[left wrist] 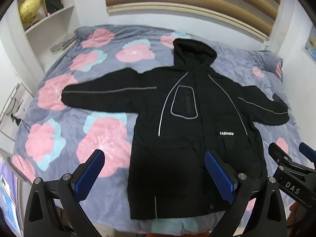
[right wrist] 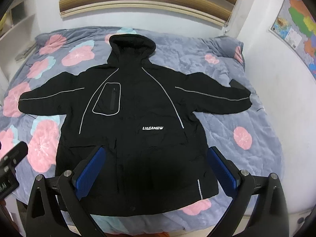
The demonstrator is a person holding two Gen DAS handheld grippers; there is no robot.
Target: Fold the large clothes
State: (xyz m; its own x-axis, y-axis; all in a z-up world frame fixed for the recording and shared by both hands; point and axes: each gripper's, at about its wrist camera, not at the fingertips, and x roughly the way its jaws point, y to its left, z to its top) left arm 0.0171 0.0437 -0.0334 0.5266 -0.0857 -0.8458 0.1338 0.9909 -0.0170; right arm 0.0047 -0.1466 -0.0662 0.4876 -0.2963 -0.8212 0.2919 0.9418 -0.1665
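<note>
Black and padded, the hooded jacket [right wrist: 134, 122] lies face-up across the flowered bed [right wrist: 246, 102], sleeves flung wide — likely so each can be folded inward — while the left gripper [left wrist: 156, 175] and right gripper [right wrist: 156, 169] hover above its hem, fingers spread, holding nothing.

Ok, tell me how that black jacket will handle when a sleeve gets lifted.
The black jacket looks puffy and padded, so the sleeve will probably droop but hold some bulk. Its smooth shell may slip between the pads. Spread flat on the plush blanket, the body likely drags along.
</note>
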